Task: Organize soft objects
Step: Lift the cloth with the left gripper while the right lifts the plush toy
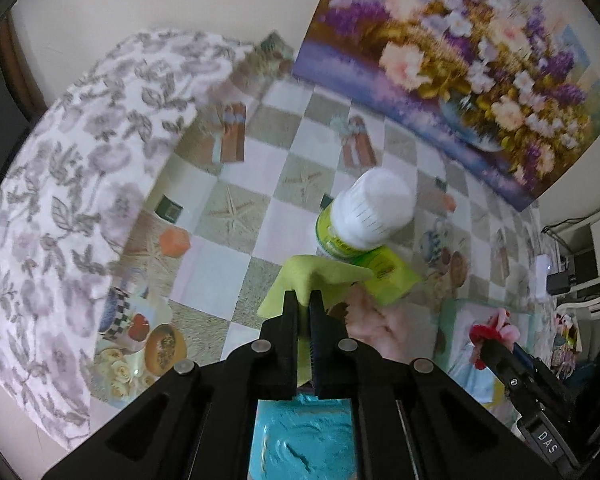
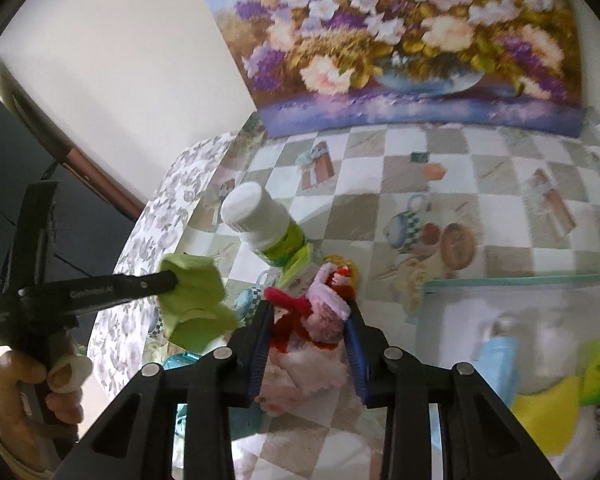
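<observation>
My left gripper (image 1: 303, 299) is shut on a lime green cloth (image 1: 300, 280) and holds it above the checkered tablecloth (image 1: 236, 248). The same cloth (image 2: 194, 304) hangs from that gripper (image 2: 172, 280) at the left of the right wrist view. My right gripper (image 2: 310, 308) is shut on a pink and red plush toy (image 2: 320, 312), lifted off the table. That toy (image 1: 490, 330) and the right gripper (image 1: 486, 346) show at the lower right of the left wrist view.
A white-capped green bottle (image 1: 360, 216) stands beside a green box (image 1: 388, 276). A clear bin with a teal rim (image 2: 520, 280) holds blue, yellow and green soft items. A floral cloth (image 1: 60, 200) covers the left. A flower painting (image 1: 460, 64) leans at the back. A teal tub (image 1: 304, 436) lies below.
</observation>
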### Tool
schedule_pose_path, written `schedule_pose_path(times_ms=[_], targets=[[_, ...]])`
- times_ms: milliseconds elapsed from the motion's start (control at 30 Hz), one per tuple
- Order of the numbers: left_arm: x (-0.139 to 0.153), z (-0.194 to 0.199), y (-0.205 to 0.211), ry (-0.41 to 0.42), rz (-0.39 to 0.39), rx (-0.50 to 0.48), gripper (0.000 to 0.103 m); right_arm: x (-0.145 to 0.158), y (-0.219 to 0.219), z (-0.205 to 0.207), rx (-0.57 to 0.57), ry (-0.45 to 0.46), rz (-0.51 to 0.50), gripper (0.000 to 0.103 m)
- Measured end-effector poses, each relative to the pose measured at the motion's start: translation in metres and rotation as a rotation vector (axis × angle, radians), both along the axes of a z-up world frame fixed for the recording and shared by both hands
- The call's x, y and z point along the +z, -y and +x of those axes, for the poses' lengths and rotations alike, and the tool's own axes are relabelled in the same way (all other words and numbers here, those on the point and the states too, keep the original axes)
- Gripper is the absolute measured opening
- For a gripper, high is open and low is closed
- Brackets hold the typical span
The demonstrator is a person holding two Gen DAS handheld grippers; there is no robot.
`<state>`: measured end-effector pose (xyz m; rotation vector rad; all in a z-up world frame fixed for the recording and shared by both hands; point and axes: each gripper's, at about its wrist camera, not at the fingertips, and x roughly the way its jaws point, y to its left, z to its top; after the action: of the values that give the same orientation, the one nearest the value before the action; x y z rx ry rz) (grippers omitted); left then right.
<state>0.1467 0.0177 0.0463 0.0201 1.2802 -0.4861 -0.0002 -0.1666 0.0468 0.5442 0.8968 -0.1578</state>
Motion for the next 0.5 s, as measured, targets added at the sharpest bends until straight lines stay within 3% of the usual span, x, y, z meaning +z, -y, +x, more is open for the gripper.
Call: schedule_pose_path(times_ms=[267,500], targets=[[0.061,-0.032,0.006,0.128,-0.075,-0.01,0.004,0.039,0.005,-0.036,-0.053,0.031,-0.077,0.037],[0.1,-0.079,0.028,0.199,-0.165,-0.095,0.004,0.065,0.022,-0.082,-0.153,0.04,-0.112,0.037]])
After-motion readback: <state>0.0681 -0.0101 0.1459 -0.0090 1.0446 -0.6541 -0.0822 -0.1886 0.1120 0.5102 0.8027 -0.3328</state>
